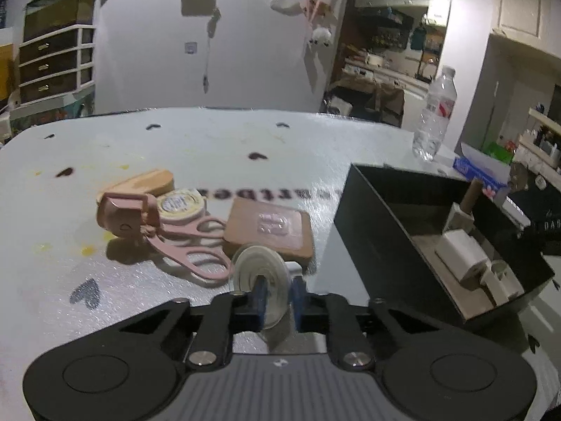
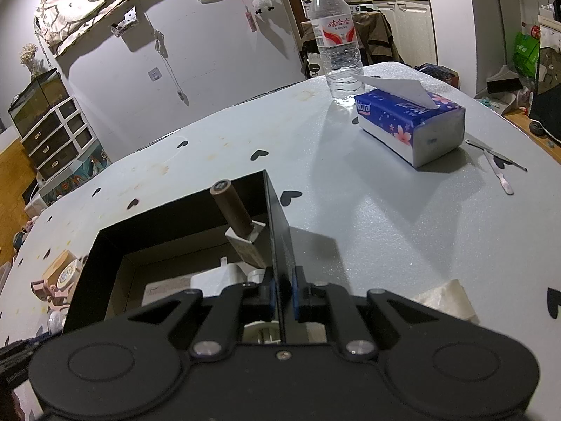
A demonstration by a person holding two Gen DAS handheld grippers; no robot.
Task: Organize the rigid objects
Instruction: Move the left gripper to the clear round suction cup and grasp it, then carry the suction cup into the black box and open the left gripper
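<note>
My left gripper is shut on a roll of clear tape, held just above the table. Beyond it lie a brown square case, pink scissors, a pink holder, a round tin and a wooden block. The black box stands to the right, with a white charger and a brown-capped bottle inside. My right gripper is shut on the right wall of the black box.
A water bottle and a blue tissue pack stand at the far right of the table. Metal tweezers lie beyond the pack. A folded tissue lies near my right gripper. Drawers stand behind the table.
</note>
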